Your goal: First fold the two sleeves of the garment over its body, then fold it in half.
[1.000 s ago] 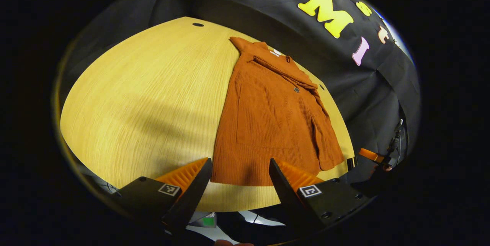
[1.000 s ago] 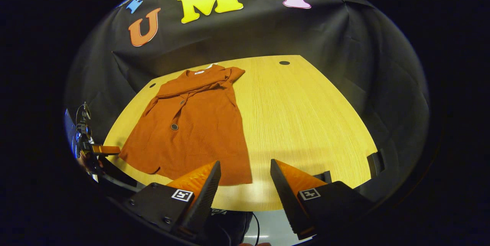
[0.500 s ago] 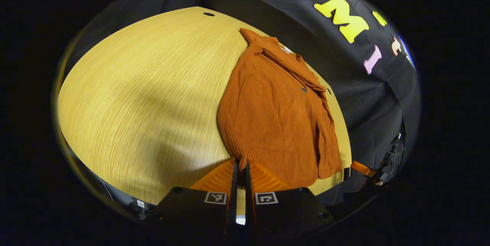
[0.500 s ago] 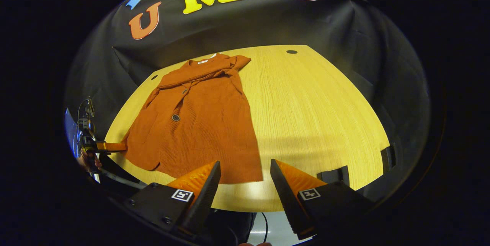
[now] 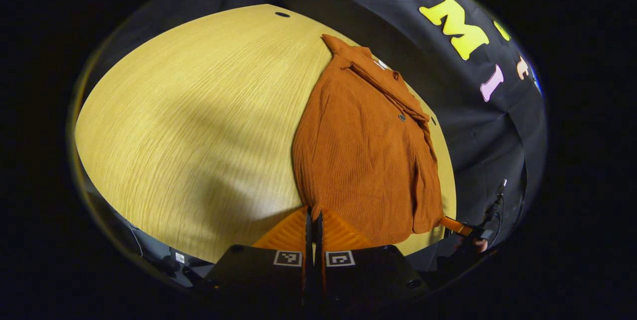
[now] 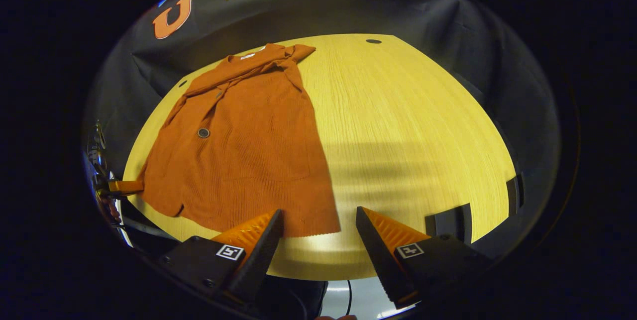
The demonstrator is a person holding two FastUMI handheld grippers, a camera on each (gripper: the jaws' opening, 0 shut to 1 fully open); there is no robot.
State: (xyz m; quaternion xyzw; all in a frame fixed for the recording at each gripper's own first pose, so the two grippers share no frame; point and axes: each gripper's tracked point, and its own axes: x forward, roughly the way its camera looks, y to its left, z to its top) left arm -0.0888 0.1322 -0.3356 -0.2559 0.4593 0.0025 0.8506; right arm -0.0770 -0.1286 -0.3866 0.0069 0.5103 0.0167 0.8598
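Rust-orange garment (image 5: 366, 153) lies flat on the wooden table (image 5: 189, 121), collar toward 12 o'clock, hem toward 6; both sleeves folded over the body; left gripper (image 5: 313, 218) fingers pressed together, pinching the hem corner at 6 o'clock in left gripper view; right gripper (image 6: 318, 220) fingers spread, low at hem's other corner (image 6: 326, 225), not gripping.

The garment (image 6: 244, 146) is matt, finely ribbed rust cloth with a dark glossy button (image 6: 203, 133), lying on a smooth pale wood-grain table (image 6: 413, 131) with a soft sheen
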